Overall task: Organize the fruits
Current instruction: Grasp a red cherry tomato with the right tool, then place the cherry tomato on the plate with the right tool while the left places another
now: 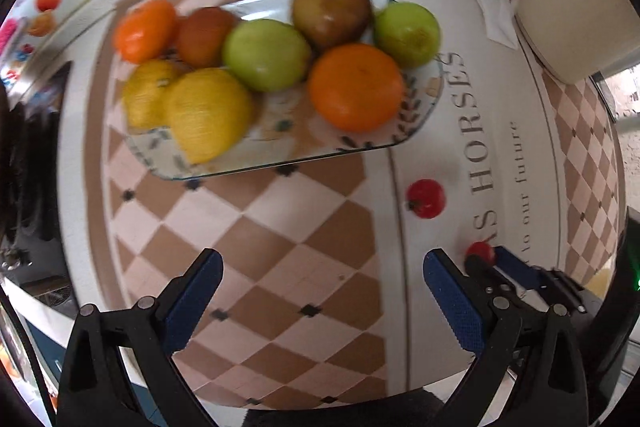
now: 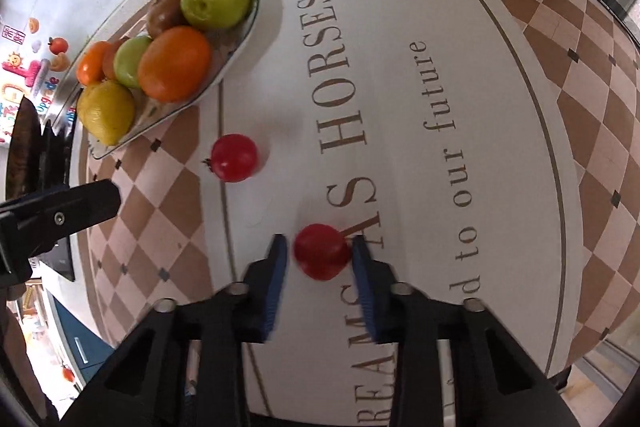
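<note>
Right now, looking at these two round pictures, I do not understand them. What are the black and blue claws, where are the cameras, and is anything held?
A person holds two hand grippers, with a camera on each. The left gripper is open and empty. The right gripper has a small red round fruit between its blue pads; a firm grip I cannot confirm. On the checkered tablecloth stand a glass plate of mixed fruits and another red fruit.

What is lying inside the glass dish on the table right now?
The glass dish holds two lemons, two green apples, two oranges, a brownish apple and another reddish-brown fruit. The pile hides most of the dish floor.
</note>
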`<action>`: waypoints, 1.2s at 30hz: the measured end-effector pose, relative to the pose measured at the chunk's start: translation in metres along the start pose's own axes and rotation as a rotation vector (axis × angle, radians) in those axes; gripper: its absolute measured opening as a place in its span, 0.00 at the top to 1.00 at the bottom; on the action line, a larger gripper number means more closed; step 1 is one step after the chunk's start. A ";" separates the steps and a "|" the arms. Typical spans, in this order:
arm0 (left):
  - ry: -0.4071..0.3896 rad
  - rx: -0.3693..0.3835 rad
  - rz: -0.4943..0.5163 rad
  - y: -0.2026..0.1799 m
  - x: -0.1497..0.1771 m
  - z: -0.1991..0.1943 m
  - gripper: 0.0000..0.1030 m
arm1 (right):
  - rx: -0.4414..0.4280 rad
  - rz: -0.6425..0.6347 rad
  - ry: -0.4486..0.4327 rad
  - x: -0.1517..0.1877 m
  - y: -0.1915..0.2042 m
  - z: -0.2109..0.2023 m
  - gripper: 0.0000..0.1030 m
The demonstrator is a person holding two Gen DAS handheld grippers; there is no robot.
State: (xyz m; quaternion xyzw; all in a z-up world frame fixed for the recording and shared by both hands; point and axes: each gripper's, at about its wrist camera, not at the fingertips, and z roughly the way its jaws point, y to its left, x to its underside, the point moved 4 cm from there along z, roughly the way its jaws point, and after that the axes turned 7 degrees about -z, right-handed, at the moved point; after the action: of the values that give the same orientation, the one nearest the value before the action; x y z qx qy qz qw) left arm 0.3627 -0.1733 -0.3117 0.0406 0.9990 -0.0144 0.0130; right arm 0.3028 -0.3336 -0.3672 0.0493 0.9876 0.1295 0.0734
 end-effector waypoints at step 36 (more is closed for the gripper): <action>-0.011 0.160 0.044 -0.009 -0.036 -0.020 0.72 | -0.053 0.009 -0.120 -0.042 0.013 -0.047 0.69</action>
State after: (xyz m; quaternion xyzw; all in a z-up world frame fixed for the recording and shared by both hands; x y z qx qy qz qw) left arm 0.3972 -0.1842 -0.2906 0.0636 0.9934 -0.0941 0.0154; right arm 0.3374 -0.3375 -0.3132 0.0593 0.9774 0.1528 0.1334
